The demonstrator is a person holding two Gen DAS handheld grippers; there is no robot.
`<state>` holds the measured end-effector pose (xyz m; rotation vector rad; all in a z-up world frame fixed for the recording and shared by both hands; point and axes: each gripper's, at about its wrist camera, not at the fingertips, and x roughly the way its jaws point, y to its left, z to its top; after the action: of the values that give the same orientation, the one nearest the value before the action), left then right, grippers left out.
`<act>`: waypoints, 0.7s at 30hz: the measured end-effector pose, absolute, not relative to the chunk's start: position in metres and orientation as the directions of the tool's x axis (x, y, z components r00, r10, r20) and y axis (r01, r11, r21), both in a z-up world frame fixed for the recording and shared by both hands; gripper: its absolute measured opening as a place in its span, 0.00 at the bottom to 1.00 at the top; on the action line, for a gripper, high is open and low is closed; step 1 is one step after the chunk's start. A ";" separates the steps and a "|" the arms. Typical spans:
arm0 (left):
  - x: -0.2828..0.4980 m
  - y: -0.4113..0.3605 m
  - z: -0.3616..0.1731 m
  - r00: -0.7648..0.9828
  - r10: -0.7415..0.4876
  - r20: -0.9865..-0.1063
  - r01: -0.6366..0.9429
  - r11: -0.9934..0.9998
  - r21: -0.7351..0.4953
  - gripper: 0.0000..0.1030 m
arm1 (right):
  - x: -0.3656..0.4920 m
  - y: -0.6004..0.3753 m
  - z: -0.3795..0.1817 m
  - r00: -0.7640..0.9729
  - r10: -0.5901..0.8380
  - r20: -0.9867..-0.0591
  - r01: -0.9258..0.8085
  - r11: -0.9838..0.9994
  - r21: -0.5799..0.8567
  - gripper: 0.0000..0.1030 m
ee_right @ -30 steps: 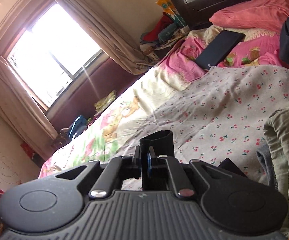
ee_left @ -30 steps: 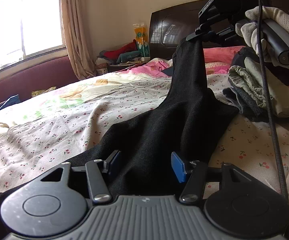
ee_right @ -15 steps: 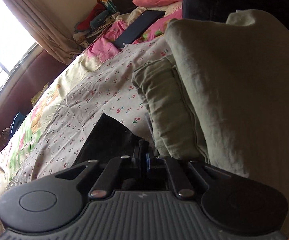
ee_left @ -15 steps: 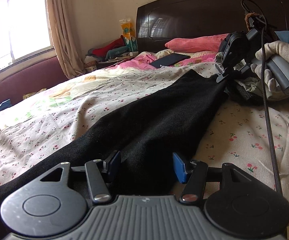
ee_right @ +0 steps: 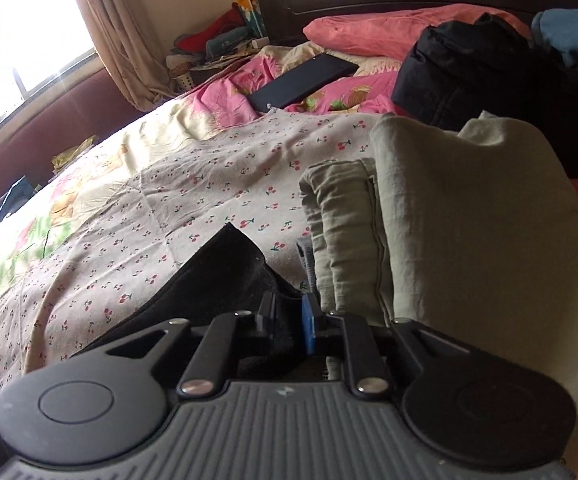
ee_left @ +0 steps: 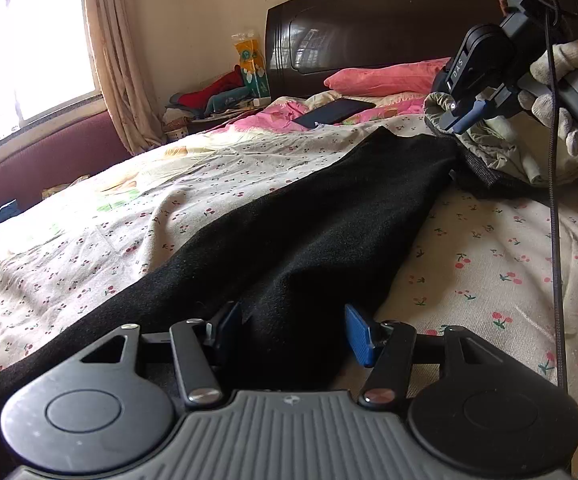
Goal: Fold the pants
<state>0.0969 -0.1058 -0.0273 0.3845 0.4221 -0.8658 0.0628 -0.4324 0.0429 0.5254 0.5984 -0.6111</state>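
Note:
Black pants [ee_left: 329, 216] lie stretched out flat on the cherry-print bedsheet [ee_left: 489, 264], running from my left gripper toward the pile of folded clothes. My left gripper [ee_left: 293, 326] straddles the near end of the pants; its jaws stand apart and the blue right pad [ee_left: 359, 336] shows bare. My right gripper [ee_left: 463, 118], held by a gloved hand [ee_left: 569, 80], hovers just above the far end of the pants [ee_right: 217, 272]. The right gripper [ee_right: 289, 320] has its jaws opening, with the dark cloth lying loose under the narrow gap.
A pile of folded olive and grey clothes [ee_right: 449, 220] sits right beside the right gripper. A black bag [ee_right: 489, 72], pink pillow [ee_left: 385, 78] and flat black slab [ee_left: 333, 112] lie by the headboard. A cable [ee_left: 555, 240] hangs down at the right.
The right gripper brought the lifted pants end down onto the bed by the clothes pile, then let it go. The pants now lie flat. The left gripper stayed put.

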 end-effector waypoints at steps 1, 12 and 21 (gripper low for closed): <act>0.097 -0.105 -0.027 0.577 -0.645 -0.501 0.793 0.590 0.153 0.67 | 0.060 -0.427 0.046 0.681 -0.356 -0.640 0.644 0.708 0.292 0.17; 0.094 -0.105 -0.028 0.577 -0.650 -0.495 0.798 0.579 0.170 0.68 | 0.055 -0.419 -0.030 0.734 -0.180 -0.655 0.635 0.525 0.567 0.40; 0.094 -0.103 -0.029 0.578 -0.655 -0.486 0.795 0.586 0.155 0.68 | 0.064 -0.447 -0.069 0.873 -0.215 -0.438 0.488 0.404 0.774 0.40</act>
<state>0.0944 -0.1027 -0.0290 0.3796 0.4031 -0.8726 0.0643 -0.4469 -0.0694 1.0681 0.2880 -0.4513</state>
